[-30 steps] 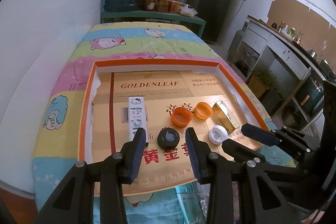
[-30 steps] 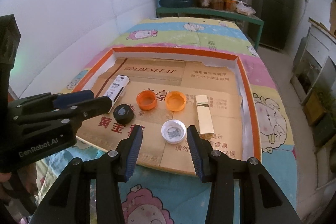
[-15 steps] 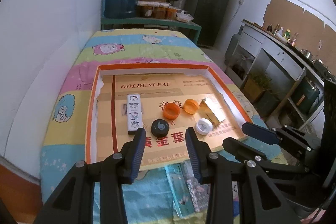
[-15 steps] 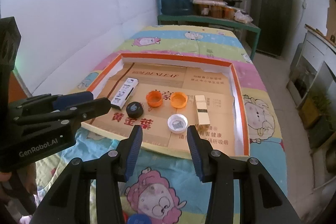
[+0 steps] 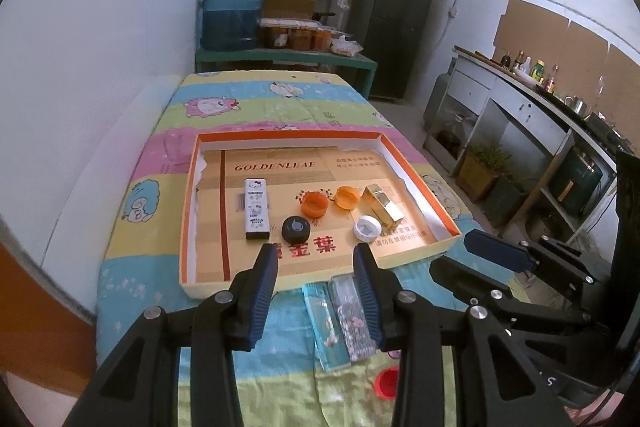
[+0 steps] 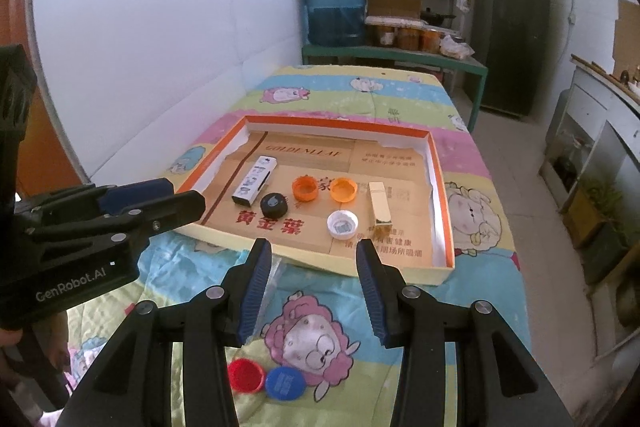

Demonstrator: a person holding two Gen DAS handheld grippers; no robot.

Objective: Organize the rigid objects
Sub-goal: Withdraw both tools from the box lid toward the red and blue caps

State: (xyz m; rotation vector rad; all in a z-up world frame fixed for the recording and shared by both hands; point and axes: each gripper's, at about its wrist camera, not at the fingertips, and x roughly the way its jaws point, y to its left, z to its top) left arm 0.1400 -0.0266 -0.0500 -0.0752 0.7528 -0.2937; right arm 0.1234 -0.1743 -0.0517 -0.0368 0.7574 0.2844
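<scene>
1. Both grippers carry nothing. The left gripper [image 5: 316, 267] has its jaws parted with only air between them; the right gripper [image 6: 314, 263] is the same. Both hang over the quilt [image 6: 400, 99], short of the tray's near edge.
2. Shallow orange-rimmed cardboard tray [image 5: 416, 167] holds six items: white Hello Kitty carton [image 5: 256, 209] at left, black cap [image 5: 296, 229] just beside its near end, two orange caps [image 5: 315, 205] [image 5: 347, 197] side by side, white cap [image 5: 367, 227] nearer, gold box [image 5: 382, 205] at right.
3. Outside the tray on the quilt: red cap [image 6: 246, 375] and blue cap [image 6: 285, 381] touching each other, plus two flat sachets [image 5: 338, 315] lying side by side.
4. Handling, my read: the caps are light, stiff plastic, low profile. Pinch across the diameter at the rim; ribbed edges should give bite. They'll skate on the cardboard if nudged.
5. The gold box looks glossy, probably slippery. Grip across the narrow faces, mid-length.
6. The carton is thin card, light, crushable if squeezed hard. Take the long sides near the middle.
7. The quilt is soft, so caps may sink or tilt when pressed from above.
8. The loose red and blue caps look like the likely next targets.
</scene>
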